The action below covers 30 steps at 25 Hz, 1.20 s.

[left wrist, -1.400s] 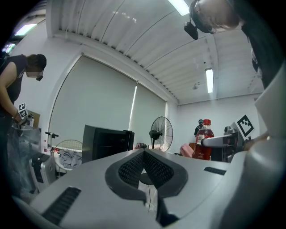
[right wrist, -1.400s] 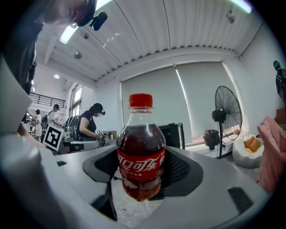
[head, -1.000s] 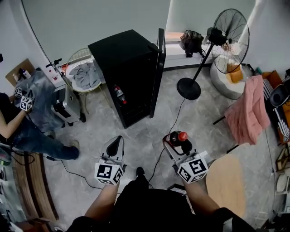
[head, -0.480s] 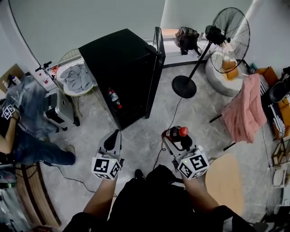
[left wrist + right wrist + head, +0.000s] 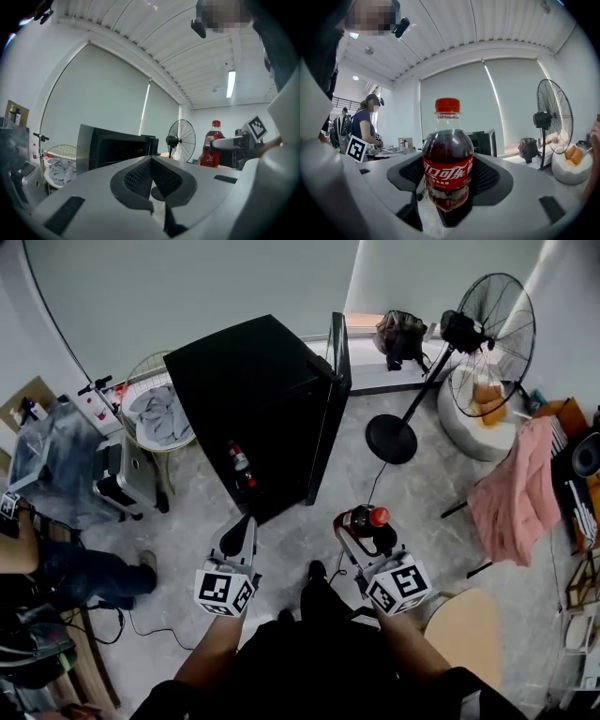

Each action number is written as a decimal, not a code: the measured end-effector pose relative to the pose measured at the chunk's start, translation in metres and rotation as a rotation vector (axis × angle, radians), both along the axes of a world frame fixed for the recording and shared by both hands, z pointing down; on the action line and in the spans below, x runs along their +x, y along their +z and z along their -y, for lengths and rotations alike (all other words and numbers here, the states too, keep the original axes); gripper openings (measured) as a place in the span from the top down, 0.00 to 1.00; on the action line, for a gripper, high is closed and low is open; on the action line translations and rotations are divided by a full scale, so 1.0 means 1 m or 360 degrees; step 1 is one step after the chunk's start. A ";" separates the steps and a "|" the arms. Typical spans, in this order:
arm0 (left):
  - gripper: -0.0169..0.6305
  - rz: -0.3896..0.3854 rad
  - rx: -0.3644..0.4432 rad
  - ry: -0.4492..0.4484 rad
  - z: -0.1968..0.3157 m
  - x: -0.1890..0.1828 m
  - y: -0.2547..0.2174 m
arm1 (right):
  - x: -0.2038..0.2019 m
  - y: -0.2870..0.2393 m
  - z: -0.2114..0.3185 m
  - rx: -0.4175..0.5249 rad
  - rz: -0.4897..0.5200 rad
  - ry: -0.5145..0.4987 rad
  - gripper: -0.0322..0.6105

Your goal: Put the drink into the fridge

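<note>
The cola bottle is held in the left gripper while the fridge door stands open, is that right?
Not quite. The bottle is in the right gripper, not the left: the right gripper view shows its jaws shut on the bottle. The left gripper is shut on nothing. The fridge door does stand open.

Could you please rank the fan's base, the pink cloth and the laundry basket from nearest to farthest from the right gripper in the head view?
1. Fan's base, on the floor ahead of the right gripper holding the cola bottle.
2. Pink cloth, off to the right.
3. Laundry basket, far left.
</note>
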<state>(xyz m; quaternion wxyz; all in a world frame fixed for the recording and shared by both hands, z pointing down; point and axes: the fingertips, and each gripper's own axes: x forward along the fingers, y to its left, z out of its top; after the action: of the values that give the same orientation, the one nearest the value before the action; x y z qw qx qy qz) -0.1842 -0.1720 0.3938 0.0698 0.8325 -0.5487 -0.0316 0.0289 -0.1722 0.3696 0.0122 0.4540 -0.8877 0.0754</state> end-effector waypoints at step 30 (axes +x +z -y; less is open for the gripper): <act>0.95 0.0118 -0.0165 -0.0571 0.213 -0.018 0.085 | -0.122 0.107 0.276 0.0005 -0.0048 -0.0662 0.45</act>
<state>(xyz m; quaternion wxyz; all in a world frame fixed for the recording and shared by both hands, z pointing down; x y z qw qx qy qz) -0.2021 -0.3850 0.4784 0.0855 0.7171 -0.6915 0.0156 -0.0931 -0.4480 0.4763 0.0401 0.2619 -0.9622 0.0631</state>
